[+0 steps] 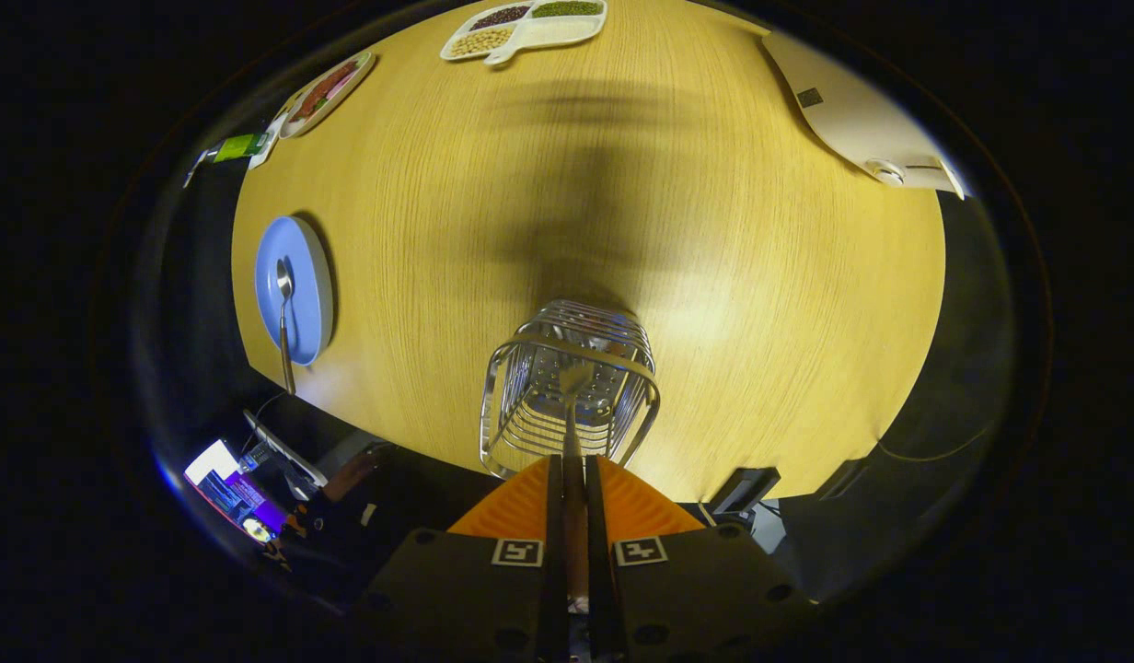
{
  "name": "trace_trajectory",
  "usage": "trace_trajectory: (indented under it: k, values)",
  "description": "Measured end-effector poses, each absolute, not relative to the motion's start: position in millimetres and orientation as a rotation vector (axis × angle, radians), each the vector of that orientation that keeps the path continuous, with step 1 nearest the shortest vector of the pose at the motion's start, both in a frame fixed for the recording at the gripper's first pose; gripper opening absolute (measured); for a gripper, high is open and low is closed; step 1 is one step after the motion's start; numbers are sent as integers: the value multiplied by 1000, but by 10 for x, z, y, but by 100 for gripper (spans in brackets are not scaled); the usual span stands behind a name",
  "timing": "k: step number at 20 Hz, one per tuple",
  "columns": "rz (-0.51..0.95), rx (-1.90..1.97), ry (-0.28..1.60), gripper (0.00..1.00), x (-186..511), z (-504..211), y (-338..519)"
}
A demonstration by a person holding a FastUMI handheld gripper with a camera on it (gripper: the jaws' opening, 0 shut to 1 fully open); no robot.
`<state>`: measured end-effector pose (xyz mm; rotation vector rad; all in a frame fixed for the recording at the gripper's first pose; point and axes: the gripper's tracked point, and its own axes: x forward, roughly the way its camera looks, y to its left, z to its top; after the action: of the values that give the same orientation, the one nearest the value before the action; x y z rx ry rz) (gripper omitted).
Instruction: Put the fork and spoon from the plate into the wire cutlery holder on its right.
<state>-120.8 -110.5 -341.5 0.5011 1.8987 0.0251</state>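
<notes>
The tongs (574, 479) pinch the fork (574, 405) by its handle, its head hanging over the wire cutlery holder (567, 387) just ahead. Keep it vertical and centred, lower before letting go — the spoon (283, 318) waits on the blue plate (295, 287) on the bench (714, 276).

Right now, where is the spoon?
The spoon lies on the blue plate on the wooden table, left of the wire cutlery holder.
</notes>
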Motion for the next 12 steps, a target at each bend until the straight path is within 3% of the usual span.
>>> trace_trajectory:
  k: [1, 3, 7, 11, 12]
  values:
    - [21, 519, 1854, 14, -1150, -3411, -1104]
    - [3, 543, 1733, 24, -1009, -3370, -1123]
    - [8, 566, 1403, 25, -624, -3154, -1081]
    - [16, 608, 1178, 37, -425, -2831, -834]
    - [24, 621, 1141, 45, -412, -2741, -740]
